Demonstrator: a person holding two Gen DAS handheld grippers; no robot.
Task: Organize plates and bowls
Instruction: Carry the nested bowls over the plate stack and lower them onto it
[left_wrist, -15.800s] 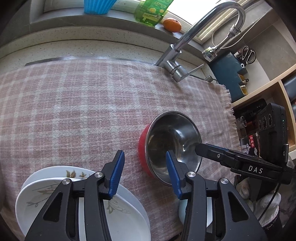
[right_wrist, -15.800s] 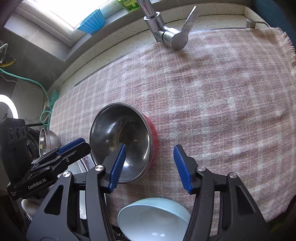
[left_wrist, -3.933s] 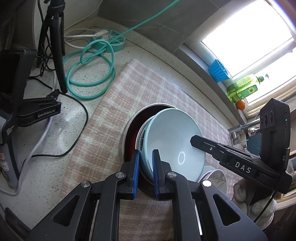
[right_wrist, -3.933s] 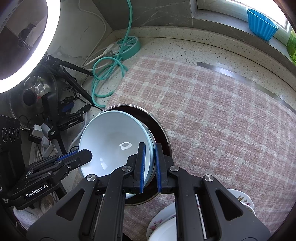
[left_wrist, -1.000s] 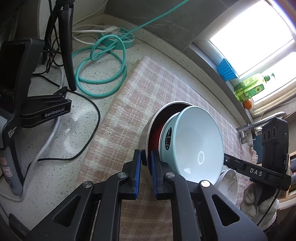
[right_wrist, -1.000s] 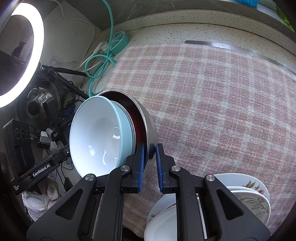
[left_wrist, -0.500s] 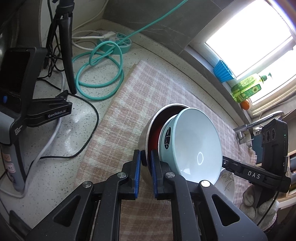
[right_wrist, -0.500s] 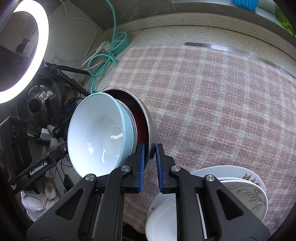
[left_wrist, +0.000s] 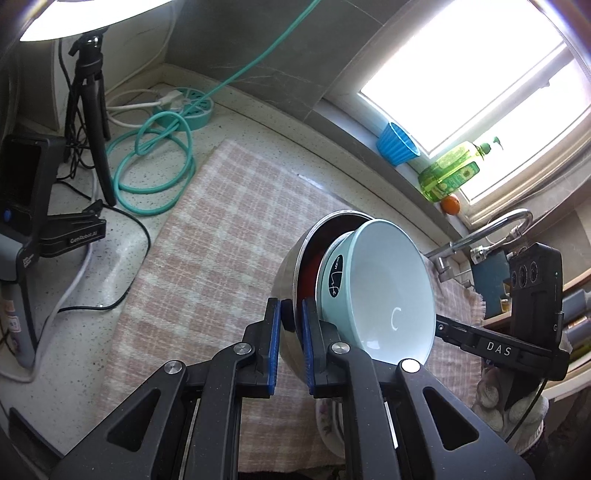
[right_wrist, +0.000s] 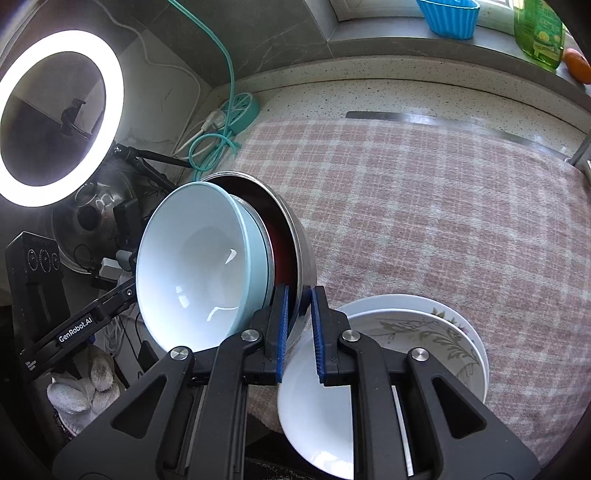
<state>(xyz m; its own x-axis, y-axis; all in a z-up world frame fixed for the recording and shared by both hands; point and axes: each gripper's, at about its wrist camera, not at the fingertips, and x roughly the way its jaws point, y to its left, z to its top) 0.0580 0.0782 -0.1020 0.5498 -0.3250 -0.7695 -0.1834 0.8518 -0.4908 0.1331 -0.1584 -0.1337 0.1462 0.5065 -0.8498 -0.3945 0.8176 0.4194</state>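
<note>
A steel bowl (left_wrist: 295, 258) with a red bowl and a pale blue bowl (left_wrist: 391, 288) nested inside is held up in the air, tilted. My left gripper (left_wrist: 290, 325) is shut on the steel bowl's rim. My right gripper (right_wrist: 297, 314) is shut on the opposite rim of the steel bowl (right_wrist: 301, 251); the pale blue bowl (right_wrist: 195, 266) faces the camera. A stack of white flower-patterned plates (right_wrist: 424, 328) lies on the pink checked cloth (right_wrist: 424, 206), under the right gripper. A bit of the stack shows in the left wrist view (left_wrist: 328, 424).
A teal cable coil (left_wrist: 155, 166) and a tripod (left_wrist: 92, 103) stand left of the cloth. A ring light (right_wrist: 55, 118) glows at the left. A faucet (left_wrist: 487, 229), a green soap bottle (left_wrist: 450, 173) and a blue cup (left_wrist: 397, 147) are by the window.
The nested bowls have been lifted higher and carried over toward the plate stack. Both grippers stay shut on the steel bowl's rim.
</note>
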